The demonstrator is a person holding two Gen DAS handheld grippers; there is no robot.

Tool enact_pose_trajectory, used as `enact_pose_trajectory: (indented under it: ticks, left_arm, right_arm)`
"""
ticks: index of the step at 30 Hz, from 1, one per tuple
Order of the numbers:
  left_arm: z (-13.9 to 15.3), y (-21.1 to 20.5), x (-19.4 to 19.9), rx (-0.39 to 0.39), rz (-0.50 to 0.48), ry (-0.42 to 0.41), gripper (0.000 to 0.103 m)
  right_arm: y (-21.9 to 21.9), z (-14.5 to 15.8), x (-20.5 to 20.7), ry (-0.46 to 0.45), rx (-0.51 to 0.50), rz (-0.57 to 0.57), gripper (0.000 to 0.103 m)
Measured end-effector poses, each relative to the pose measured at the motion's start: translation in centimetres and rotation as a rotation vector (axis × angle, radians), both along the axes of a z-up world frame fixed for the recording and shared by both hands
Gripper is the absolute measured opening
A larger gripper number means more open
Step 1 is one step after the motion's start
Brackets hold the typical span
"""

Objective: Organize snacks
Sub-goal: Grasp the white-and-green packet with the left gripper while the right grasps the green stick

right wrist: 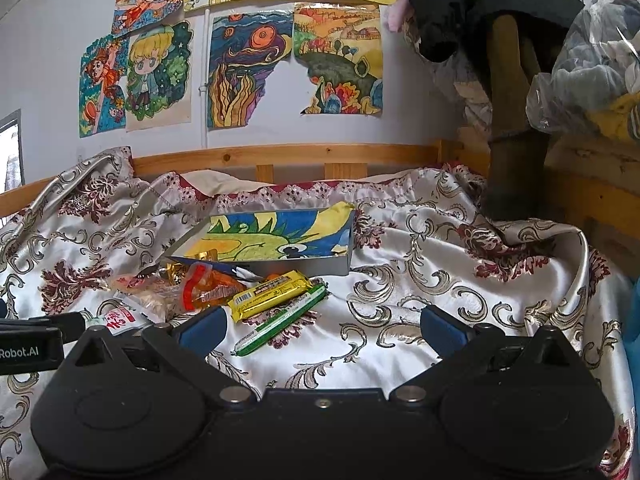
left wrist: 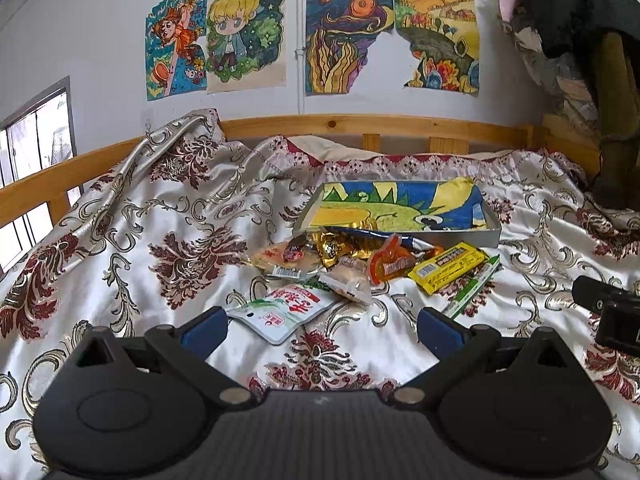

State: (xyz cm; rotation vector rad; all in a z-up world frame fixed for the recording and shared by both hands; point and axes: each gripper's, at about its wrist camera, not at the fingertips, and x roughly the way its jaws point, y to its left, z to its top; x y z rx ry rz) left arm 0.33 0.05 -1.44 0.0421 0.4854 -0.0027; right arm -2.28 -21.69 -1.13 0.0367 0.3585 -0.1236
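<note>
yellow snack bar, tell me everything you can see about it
The yellow bar is a long, flat, sealed packet in glossy yellow wrapper with a dark printed band along its face and a barcode at its near end. It lies flat and diagonal on the patterned bedspread, at the right edge of the snack pile, in front of the box. Its right long side overlaps the green stick; its left side meets the orange packet. Neither gripper touches it.
</note>
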Motion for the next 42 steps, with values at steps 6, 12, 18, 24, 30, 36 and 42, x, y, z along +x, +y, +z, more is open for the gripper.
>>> enact_pose_trajectory:
  ticks: [6,12,18,24,30,36,42]
  left_arm:
    - [-0.3,0.2,0.6,0.006,0.008,0.035,0.103]
    - [-0.8,0.8,1.4,0.003,0.025,0.067,0.103]
    - [-0.6,1.6,3.0,0.04,0.015,0.095,0.103]
    - [-0.5,3.7,7.1,0.067,-0.018,0.136,0.103]
    - [-1.9,5.1,12.0,0.072,-0.107,0.207,0.103]
    - [-3.7,4.8,15.8,0.116,-0.258,0.253,0.103]
    - [-6.0,4.5,18.5,0.138,-0.329,0.322,0.103]
  right_arm:
    - [-0.1,-0.3,0.4,0.03,0.015,-0.012,0.102]
    - [-0.2,-0.7,1.0,0.061,0.022,-0.017,0.102]
    - [-0.4,-1.1,2.5,0.098,0.011,0.021,0.102]
    - [0.7,-1.5,5.7,0.144,-0.022,0.165,0.102]
    - [1.6,-2.4,9.9,0.232,-0.025,0.258,0.102]
    - [1.2,-4.5,14.1,0.285,0.077,0.253,0.102]
    - [1.0,-6.8,16.9,0.336,0.155,0.214,0.091]
